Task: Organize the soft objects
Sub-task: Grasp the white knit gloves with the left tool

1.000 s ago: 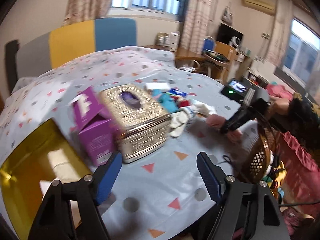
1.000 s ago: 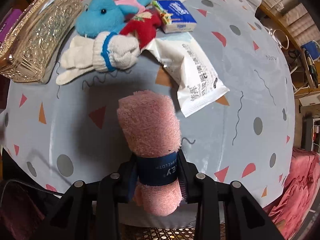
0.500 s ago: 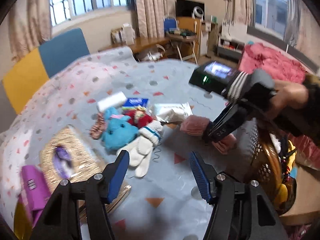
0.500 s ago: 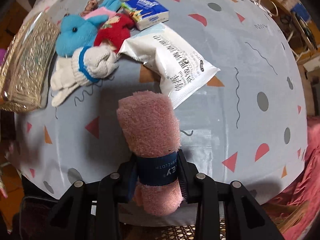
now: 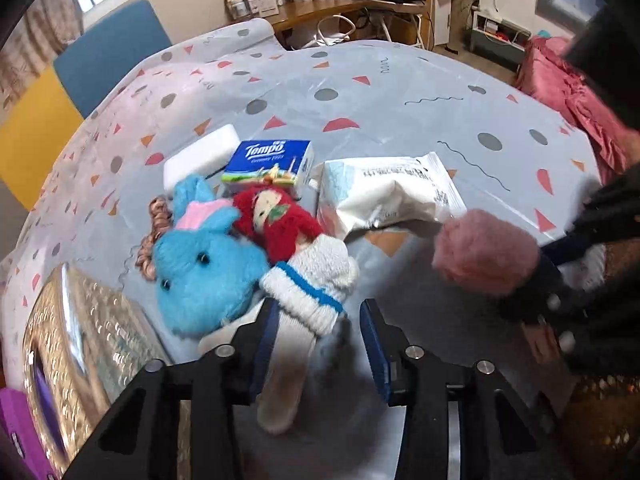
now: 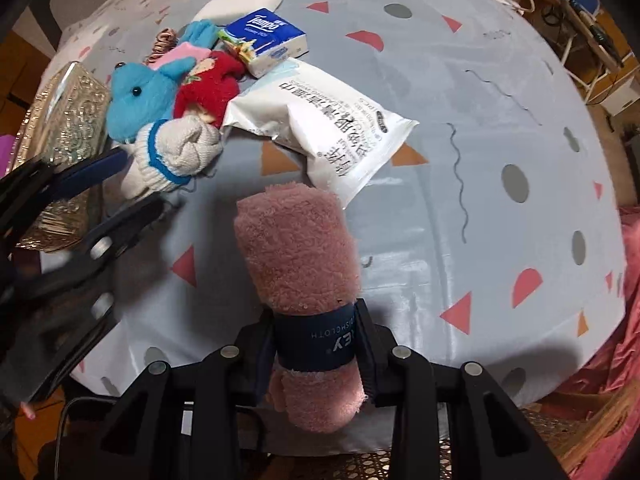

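Observation:
A white knit glove (image 5: 312, 280) with a blue stripe lies on the patterned tablecloth (image 5: 400, 92), beside a blue plush rabbit (image 5: 200, 268) and a red doll (image 5: 280, 220). My left gripper (image 5: 320, 310) hangs low over the glove. Its jaws are closing, with the glove's finger end between them and a gap on the right side. In the right wrist view the left gripper (image 6: 142, 180) reaches in from the left at the glove (image 6: 176, 152). My right gripper (image 6: 316, 320) is shut on a rolled pink towel (image 6: 296, 240) by its dark blue band, above the table's near edge.
A Tempo tissue pack (image 5: 272, 160), a white wipes pack (image 5: 384, 196), a white block (image 5: 200, 152) and a brown scrunchie (image 5: 146, 244) surround the pile. A gold tissue box (image 5: 80, 340) and a purple box (image 5: 16, 432) stand on the left. A wicker basket (image 6: 460, 468) sits below the table edge.
My left gripper swung away from the gold tissue box, came down over the white glove, and its jaws narrowed. The right gripper drifted slightly with the pink towel still held.

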A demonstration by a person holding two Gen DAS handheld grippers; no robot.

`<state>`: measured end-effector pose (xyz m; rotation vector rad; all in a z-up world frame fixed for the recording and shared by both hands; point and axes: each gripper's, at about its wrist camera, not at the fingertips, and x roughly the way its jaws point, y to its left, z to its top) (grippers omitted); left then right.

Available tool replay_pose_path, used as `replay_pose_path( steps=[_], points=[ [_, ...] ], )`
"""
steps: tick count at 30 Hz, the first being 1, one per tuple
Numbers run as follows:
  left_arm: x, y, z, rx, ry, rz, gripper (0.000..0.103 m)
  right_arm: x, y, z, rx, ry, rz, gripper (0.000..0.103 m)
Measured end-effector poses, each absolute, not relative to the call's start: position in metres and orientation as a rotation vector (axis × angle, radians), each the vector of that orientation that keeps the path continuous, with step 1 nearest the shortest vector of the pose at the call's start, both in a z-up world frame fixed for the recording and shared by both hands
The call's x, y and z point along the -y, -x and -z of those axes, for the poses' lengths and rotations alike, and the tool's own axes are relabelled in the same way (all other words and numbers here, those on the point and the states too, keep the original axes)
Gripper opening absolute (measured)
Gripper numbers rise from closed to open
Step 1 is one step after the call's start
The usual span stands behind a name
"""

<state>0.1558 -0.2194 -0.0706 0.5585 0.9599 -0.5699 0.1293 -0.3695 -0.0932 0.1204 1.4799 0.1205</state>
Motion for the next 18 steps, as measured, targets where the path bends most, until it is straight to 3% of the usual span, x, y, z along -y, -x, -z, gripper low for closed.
replay_pose_path(
  steps=[3, 5, 8, 18],
  points=[
    [0.228, -0.163, 0.081, -0.96, -0.583, 0.541, 0.05, 0.37, -0.133, 0.092, -1.48, -0.133, -0.135, 0.035],
    [0.23, -0.167, 0.086, -0.955, -0.595, 0.522, 0.036, 0.372, -0.133, 0.091, -1.47, -0.143, -0.138, 0.035],
    [0.223, -0.161, 0.081, -0.942, -0.545, 0.567, 0.029, 0.37, -0.133, 0.094, -1.457, -0.151, -0.129, 0.035],
    [0.184, -0.087, 0.079, -0.96, -0.468, 0.643, 0.028, 0.361, -0.125, 0.089, -1.456, -0.131, -0.121, 0.035]
  ],
)
